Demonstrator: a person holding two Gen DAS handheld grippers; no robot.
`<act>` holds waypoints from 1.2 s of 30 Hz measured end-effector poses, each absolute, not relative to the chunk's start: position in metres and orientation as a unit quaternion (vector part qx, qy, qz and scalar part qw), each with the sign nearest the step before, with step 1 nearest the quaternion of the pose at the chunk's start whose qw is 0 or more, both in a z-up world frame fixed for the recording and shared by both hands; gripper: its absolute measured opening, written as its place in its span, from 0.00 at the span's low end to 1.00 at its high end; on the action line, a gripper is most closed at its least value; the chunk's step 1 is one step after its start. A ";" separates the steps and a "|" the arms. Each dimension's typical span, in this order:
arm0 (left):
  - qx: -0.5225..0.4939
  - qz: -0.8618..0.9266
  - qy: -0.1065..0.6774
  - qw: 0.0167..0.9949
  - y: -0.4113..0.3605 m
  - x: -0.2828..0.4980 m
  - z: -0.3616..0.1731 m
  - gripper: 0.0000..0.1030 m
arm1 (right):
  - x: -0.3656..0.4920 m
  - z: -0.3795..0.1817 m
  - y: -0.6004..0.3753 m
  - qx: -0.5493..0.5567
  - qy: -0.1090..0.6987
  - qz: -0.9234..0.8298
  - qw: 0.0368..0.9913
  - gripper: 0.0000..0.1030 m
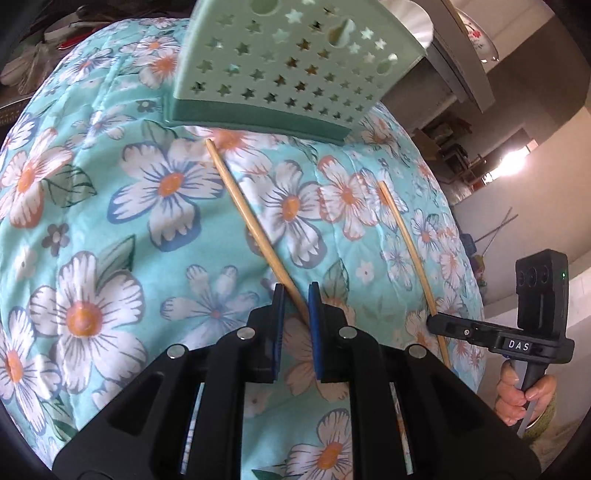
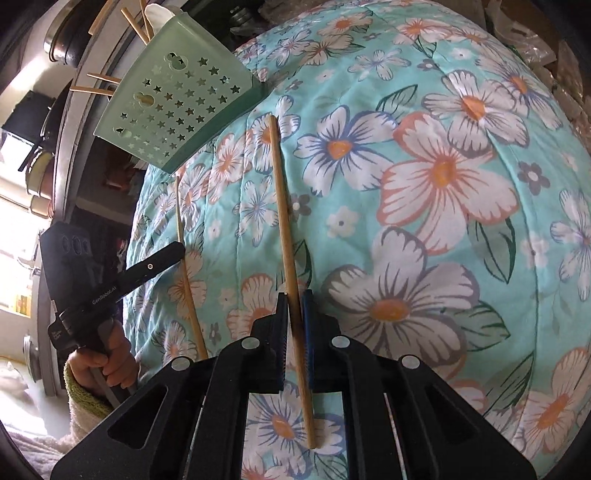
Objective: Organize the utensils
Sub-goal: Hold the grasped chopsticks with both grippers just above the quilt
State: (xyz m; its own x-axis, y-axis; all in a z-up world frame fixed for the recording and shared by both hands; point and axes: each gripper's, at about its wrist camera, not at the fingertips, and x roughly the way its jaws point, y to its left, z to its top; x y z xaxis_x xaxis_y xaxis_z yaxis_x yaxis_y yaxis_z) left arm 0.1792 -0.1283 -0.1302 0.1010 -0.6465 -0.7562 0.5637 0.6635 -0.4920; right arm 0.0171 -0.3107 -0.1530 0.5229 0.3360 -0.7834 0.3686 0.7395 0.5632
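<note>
Two wooden chopsticks lie on a floral quilt. In the left wrist view, one chopstick [image 1: 251, 218] runs between my left gripper's [image 1: 297, 291] blue pads, which stand narrowly apart around it. The second chopstick [image 1: 410, 258] lies to the right, with my right gripper [image 1: 436, 320] at its near part. In the right wrist view, my right gripper [image 2: 294, 299] is closed on that chopstick [image 2: 284, 221]. The other chopstick [image 2: 188, 273] and my left gripper [image 2: 173, 253] show at left. A green star-punched utensil holder [image 1: 291, 62] stands at the far end; it also shows in the right wrist view [image 2: 177, 110].
The turquoise floral quilt [image 1: 110, 206] covers the whole surface and drops off at the right edge. Several chopsticks [image 2: 138, 22] and a white utensil stick out of the holder. Shelving and clutter stand beyond the quilt's edge.
</note>
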 end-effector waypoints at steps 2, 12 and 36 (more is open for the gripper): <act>-0.021 -0.420 0.530 0.736 -0.135 0.171 -0.129 0.12 | 0.014 -0.157 -0.310 0.379 0.486 -0.003 0.787 0.08; 0.011 -0.449 0.543 0.710 -0.134 0.128 -0.130 0.12 | 0.003 -0.167 -0.298 0.403 0.498 0.031 0.767 0.08; -0.018 -0.381 0.538 0.751 -0.155 0.194 -0.131 0.14 | 0.100 -0.147 -0.308 0.265 0.482 -0.013 0.835 0.25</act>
State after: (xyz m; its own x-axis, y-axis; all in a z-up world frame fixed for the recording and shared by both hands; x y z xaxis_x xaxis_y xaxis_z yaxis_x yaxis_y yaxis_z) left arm 0.1940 -0.1550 -0.1308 0.1300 -0.5928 -0.7948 0.5537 0.7084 -0.4378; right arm 0.1001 -0.3081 -0.1467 0.5357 0.2335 -0.8115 0.2763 0.8597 0.4297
